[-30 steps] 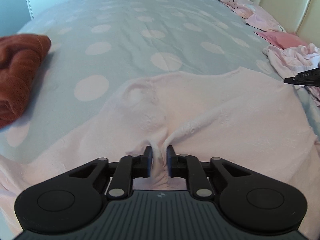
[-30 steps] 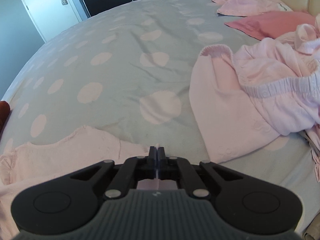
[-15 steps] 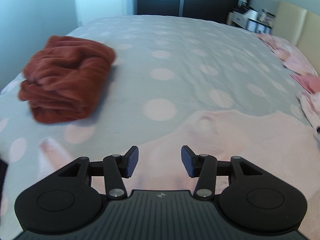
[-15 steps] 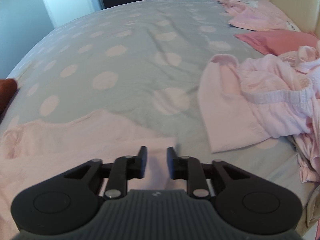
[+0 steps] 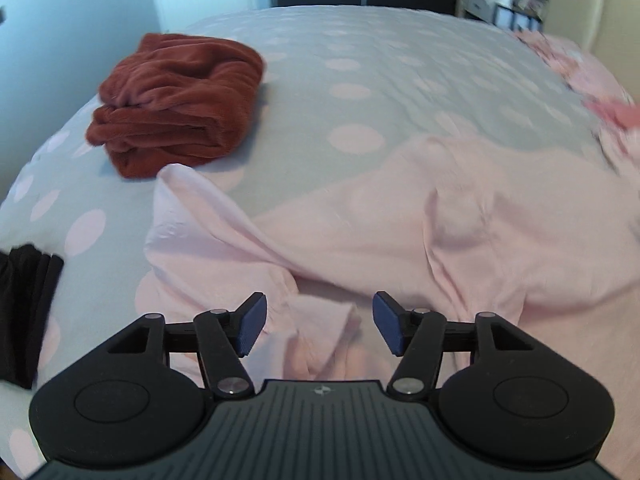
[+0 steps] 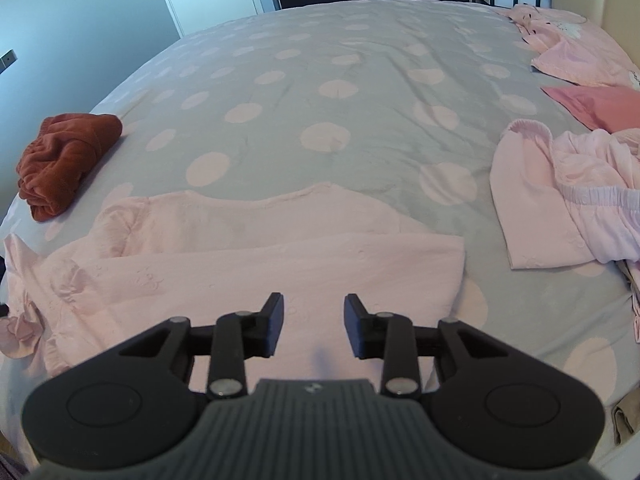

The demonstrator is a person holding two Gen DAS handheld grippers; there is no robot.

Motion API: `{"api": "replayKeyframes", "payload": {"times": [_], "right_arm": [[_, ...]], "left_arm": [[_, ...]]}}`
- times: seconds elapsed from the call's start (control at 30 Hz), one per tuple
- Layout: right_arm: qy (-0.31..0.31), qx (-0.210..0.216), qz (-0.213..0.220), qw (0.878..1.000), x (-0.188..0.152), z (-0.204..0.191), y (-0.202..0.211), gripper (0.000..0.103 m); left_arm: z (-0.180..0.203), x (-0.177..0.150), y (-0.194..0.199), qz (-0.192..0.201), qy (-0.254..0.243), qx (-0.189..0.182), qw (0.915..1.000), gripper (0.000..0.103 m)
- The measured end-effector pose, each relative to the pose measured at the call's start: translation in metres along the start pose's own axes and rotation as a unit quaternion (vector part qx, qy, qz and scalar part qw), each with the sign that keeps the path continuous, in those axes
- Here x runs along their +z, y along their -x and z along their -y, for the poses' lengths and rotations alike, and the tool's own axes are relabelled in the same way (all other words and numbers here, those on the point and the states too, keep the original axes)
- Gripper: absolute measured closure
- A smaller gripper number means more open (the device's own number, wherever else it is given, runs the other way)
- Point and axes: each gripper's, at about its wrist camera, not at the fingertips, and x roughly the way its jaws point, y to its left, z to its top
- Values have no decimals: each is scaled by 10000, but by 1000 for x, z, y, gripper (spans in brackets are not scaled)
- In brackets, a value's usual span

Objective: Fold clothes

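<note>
We are holding both tongs over the pink top (image 6: 280,264) lying on the bed (image 6: 320,80): left tongs (image 5: 318,326) spreading wider, right tongs (image 6: 314,326) parted, neither pinching anything. Red bundle (image 5: 176,100) at ten o'clock.

We see the garment (image 6: 256,264) spread flat along the near edge of the bed (image 6: 320,92), running from the near left corner toward the middle. Its sleeve (image 5: 192,216) reaches out toward the left edge, and a rumpled fold (image 5: 316,324) lies nearest us. Behind the sleeve, close to the left edge, sits a folded towel (image 5: 176,100), just apart from the garment. At the left edge, nearer us, a dark cloth (image 5: 24,312) hangs partly out of view. Along the right edge a heap of clothes (image 6: 568,196) lies apart from the garment, with more clothing (image 6: 560,52) behind it toward the far right corner. The middle of the bed carries nothing else.
</note>
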Motion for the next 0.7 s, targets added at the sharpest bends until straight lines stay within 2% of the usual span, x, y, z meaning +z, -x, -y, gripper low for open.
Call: {"api": "replayKeyframes", "payload": {"times": [0.13,0.23,0.33,0.4,0.47,0.53,0.7], "right_arm": [[28,27,32,10000,-2,-10,11,66],[38,30,61,10000,-4,-15,18,64],[35,18,94,9999,-7,-18,27,62],[37,-11,123,9999,-7,-19,32,61],[32,-40,156,9999,-8,-18,38,60],[14,-62,196,9998,-8,-17,43,60],[-47,-40,223,9997,-8,-13,48,60]], "left_arm": [[13,-11,-17,-62,-251,12,9997,46],[12,-18,-34,-314,-300,178,9989,47],[3,-21,-45,-449,-128,258,9986,64],[-5,-20,-46,-489,27,273,9984,83],[-17,-17,-36,-458,291,236,9982,95],[-29,-12,-22,-383,592,191,9973,97],[-69,12,42,250,1354,9,9905,98]]}}
